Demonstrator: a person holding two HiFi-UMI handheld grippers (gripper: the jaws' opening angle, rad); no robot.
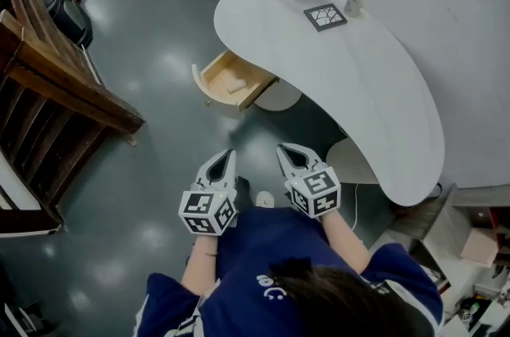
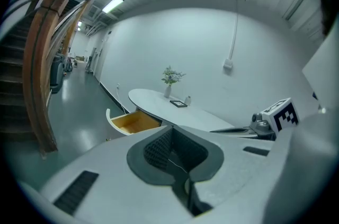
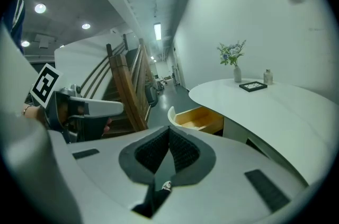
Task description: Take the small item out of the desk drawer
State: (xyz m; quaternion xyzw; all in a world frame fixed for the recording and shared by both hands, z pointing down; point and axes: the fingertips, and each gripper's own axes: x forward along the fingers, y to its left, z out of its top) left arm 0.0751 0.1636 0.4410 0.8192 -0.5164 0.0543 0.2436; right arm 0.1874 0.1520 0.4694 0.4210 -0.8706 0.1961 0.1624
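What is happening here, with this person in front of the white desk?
A person stands a little way back from the desk, with the left tongs and the right tongs held out in front. Both are shut and empty. The drawer is already open, and a small item lies inside it, untouched. Neither tongs has reached the drawer yet.

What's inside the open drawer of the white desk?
One small pale item lies on the floor of the light wooden drawer. Its rear is covered by the white curved desktop, so unseen.
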